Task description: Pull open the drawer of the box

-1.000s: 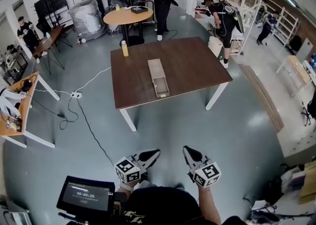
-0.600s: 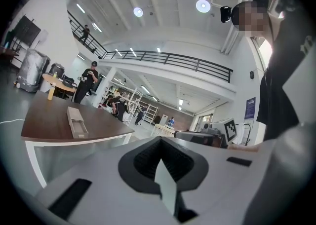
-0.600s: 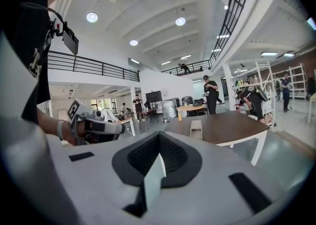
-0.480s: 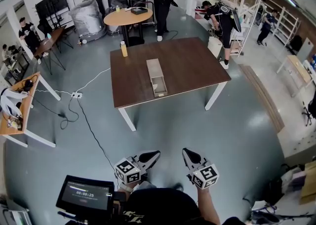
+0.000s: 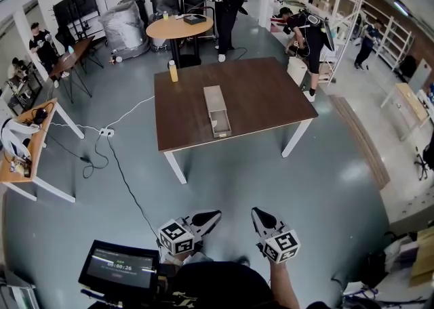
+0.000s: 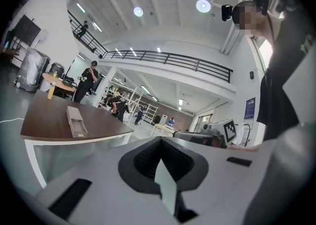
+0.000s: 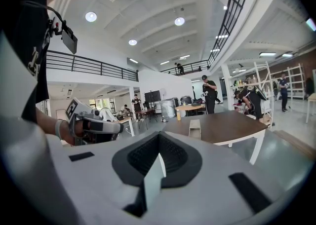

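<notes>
You stand well apart from the brown table (image 5: 258, 97), with bare floor between you and it. The box (image 5: 216, 110) lies near the table's middle, one short end pointing toward you. Its near half looks like a hollow tray, so I judge the drawer may already be out, but it is too small to be sure. You hold the left gripper (image 5: 214, 215) and the right gripper (image 5: 257, 213) low before your body, touching nothing. The fingers of both are closed together, with nothing between them. If the drawer is in, everything is left: approach, take its front, pull.
</notes>
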`<action>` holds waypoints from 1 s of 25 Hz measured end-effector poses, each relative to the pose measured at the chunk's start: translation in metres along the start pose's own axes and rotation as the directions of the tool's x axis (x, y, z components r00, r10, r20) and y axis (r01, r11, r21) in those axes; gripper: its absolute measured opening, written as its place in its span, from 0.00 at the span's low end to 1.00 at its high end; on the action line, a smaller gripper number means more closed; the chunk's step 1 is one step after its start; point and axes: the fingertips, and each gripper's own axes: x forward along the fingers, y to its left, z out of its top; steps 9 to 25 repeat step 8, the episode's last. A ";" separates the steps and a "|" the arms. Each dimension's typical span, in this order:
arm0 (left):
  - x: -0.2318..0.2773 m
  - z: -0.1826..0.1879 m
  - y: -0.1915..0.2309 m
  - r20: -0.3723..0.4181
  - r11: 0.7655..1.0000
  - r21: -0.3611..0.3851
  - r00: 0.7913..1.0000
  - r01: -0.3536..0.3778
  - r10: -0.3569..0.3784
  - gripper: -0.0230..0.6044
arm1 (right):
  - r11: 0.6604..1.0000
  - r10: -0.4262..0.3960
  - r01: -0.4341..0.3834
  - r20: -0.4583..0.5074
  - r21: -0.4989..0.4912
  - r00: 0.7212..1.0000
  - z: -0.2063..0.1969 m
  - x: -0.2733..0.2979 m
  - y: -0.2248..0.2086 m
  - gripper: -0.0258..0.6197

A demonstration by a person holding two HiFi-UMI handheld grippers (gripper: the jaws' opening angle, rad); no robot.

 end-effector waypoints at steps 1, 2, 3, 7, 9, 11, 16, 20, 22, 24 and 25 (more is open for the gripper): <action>0.001 -0.002 -0.002 0.001 1.000 -0.001 1.000 0.000 0.000 0.04 | 1.000 0.001 -0.001 0.001 0.004 1.000 0.000 -0.002 -0.001 0.02; 0.003 -0.005 -0.005 0.002 1.000 -0.001 1.000 0.000 0.000 0.04 | 1.000 0.003 -0.003 0.004 0.010 1.000 -0.002 -0.005 -0.002 0.02; 0.004 -0.009 -0.008 0.002 1.000 -0.001 1.000 -0.001 0.001 0.04 | 1.000 0.005 -0.005 0.007 0.014 1.000 -0.004 -0.008 -0.002 0.02; 0.001 -0.019 -0.008 0.004 1.000 -0.008 1.000 -0.006 0.006 0.04 | 1.000 0.010 -0.010 0.010 0.015 1.000 -0.010 -0.006 0.001 0.02; -0.001 -0.021 -0.006 0.004 1.000 -0.012 1.000 -0.007 0.007 0.04 | 1.000 0.012 -0.012 0.011 0.015 1.000 -0.011 -0.004 0.003 0.02; -0.001 -0.021 -0.006 0.004 1.000 -0.012 1.000 -0.007 0.007 0.04 | 1.000 0.012 -0.012 0.011 0.015 1.000 -0.011 -0.004 0.003 0.02; -0.001 -0.021 -0.006 0.004 1.000 -0.012 1.000 -0.007 0.007 0.04 | 1.000 0.012 -0.012 0.011 0.015 1.000 -0.011 -0.004 0.003 0.02; -0.001 -0.021 -0.006 0.004 1.000 -0.012 1.000 -0.007 0.007 0.04 | 1.000 0.012 -0.012 0.011 0.015 1.000 -0.011 -0.004 0.003 0.02; -0.001 -0.021 -0.006 0.004 1.000 -0.012 1.000 -0.007 0.007 0.04 | 1.000 0.012 -0.012 0.011 0.015 1.000 -0.011 -0.004 0.003 0.02; -0.001 -0.021 -0.006 0.004 1.000 -0.012 1.000 -0.007 0.007 0.04 | 1.000 0.012 -0.012 0.011 0.015 1.000 -0.011 -0.004 0.003 0.02; -0.001 -0.021 -0.006 0.004 1.000 -0.012 1.000 -0.007 0.007 0.04 | 1.000 0.012 -0.012 0.011 0.015 1.000 -0.011 -0.004 0.003 0.02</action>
